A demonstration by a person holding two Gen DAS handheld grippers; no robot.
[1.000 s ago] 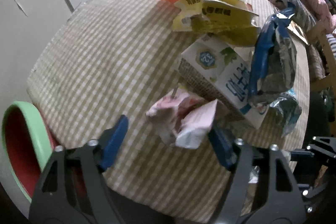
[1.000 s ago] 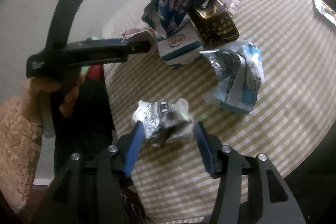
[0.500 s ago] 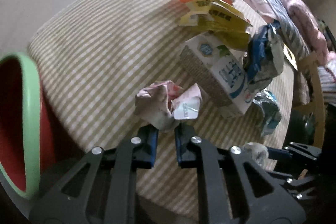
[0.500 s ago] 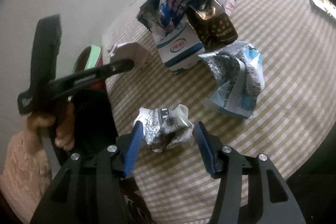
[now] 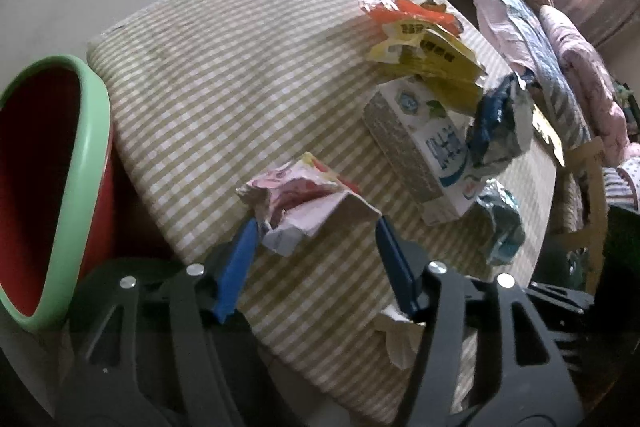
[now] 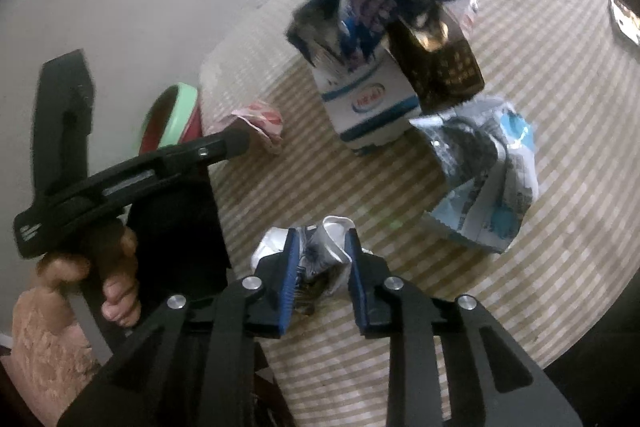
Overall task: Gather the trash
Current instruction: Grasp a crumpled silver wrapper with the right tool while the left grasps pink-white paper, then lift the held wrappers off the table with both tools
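A crumpled pink wrapper [image 5: 300, 203] lies near the edge of the checked tablecloth [image 5: 224, 75]. My left gripper [image 5: 316, 227] straddles it with its jaws opening; the blue fingertips stand at the wrapper's two ends without squeezing it. In the right wrist view, my right gripper [image 6: 322, 255] is closing on a crumpled silver-white wrapper [image 6: 324, 247], and its pads press it from both sides. A red bin with a green rim [image 5: 80, 163] stands on the floor left of the table.
A milk carton [image 5: 420, 147], yellow wrappers [image 5: 432, 59], an orange wrapper [image 5: 408, 11] and a blue biscuit wrapper [image 5: 500, 123] are piled mid-table. A light-blue wrapper [image 6: 488, 179] lies to the right. A person's hand [image 6: 108, 267] holds the left gripper's handle. Bedding lies behind.
My left jaws shut just short of the pink wrapper, then opened wide around it, and the bin came further into view. My right jaws closed onto the silver-white wrapper.
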